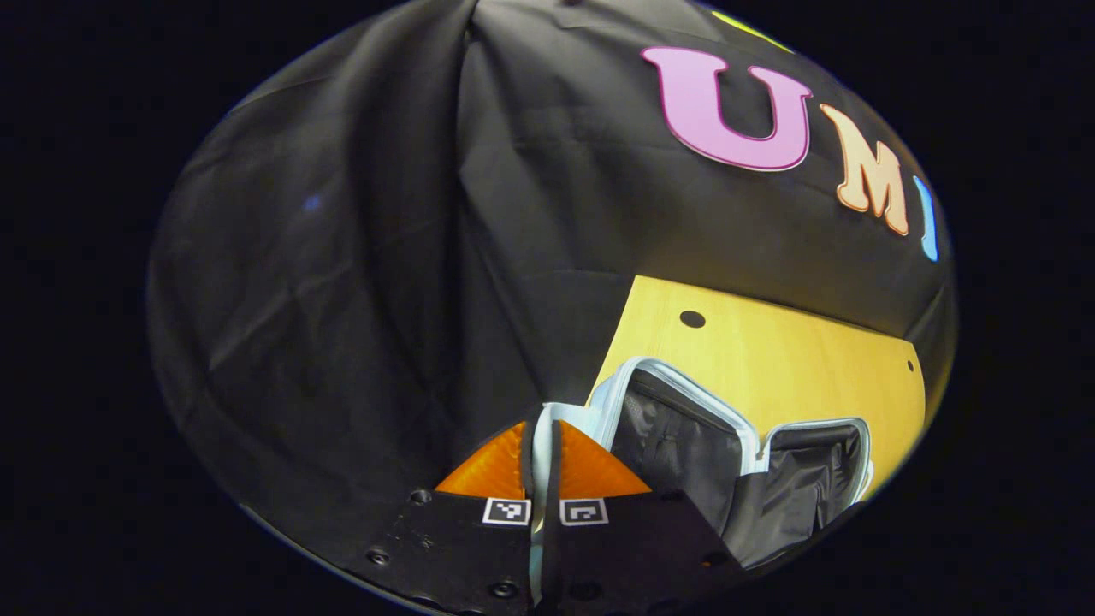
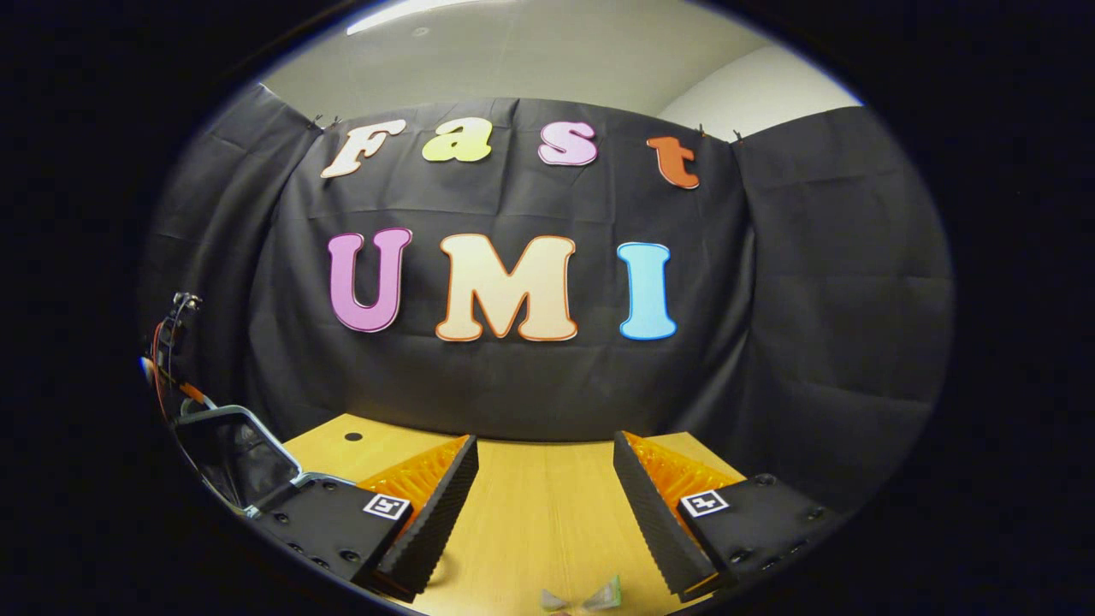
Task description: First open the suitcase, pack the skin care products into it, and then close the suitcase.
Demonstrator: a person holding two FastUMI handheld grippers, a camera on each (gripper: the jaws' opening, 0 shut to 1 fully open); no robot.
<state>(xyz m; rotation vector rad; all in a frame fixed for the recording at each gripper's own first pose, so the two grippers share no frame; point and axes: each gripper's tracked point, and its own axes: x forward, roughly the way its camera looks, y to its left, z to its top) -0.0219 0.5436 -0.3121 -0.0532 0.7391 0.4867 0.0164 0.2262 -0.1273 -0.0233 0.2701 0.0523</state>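
wooden table (image 2: 547, 513) | black cloth wall (image 2: 813, 342) behind | suitcase (image 1: 684, 436) open

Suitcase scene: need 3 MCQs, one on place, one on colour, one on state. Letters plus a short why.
1. Where does the suitcase lie?
A. on the wooden table
B. on the floor
C. on a chair

2. What colour is the suitcase lining?
A. red
B. black
C. white

3. How do the two grippers stand?
A. both open
B. left open, right closed
C. left closed on the suitcase edge, right open

Answers:
1. A: the left gripper view shows the suitcase resting on the wooden table.
2. B: both open halves show black fabric inside a pale zipped rim.
3. C: the left gripper has its fingers pressed on the pale suitcase edge, while the right gripper stands wide apart over bare table with nothing between its fingers.
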